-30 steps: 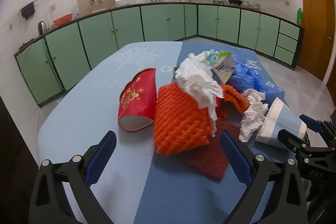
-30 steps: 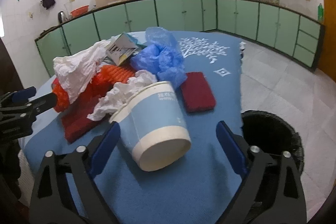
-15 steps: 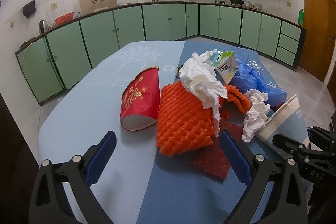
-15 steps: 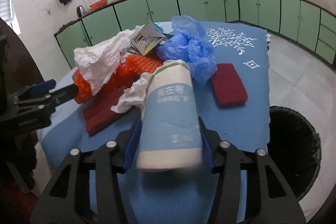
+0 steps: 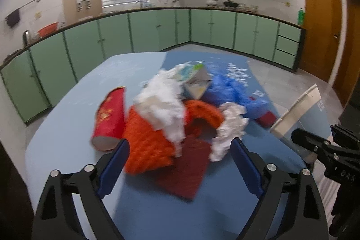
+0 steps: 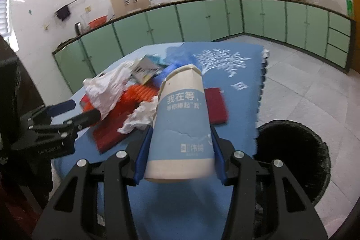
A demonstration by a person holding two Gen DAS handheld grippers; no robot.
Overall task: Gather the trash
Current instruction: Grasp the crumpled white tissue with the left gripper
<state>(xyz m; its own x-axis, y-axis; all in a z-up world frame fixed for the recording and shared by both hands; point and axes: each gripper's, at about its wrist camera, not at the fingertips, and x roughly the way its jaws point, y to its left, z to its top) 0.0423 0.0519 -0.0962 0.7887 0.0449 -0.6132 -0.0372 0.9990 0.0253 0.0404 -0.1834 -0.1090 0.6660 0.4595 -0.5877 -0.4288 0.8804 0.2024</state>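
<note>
Left wrist: trash pile blurred; cup part-hidden

Your right claw holds a matt paper cup between smooth blue plastic pads. On the cloth-covered worktop you see crumpled tissue, ridged orange foam and a glossy red paper cup.
</note>
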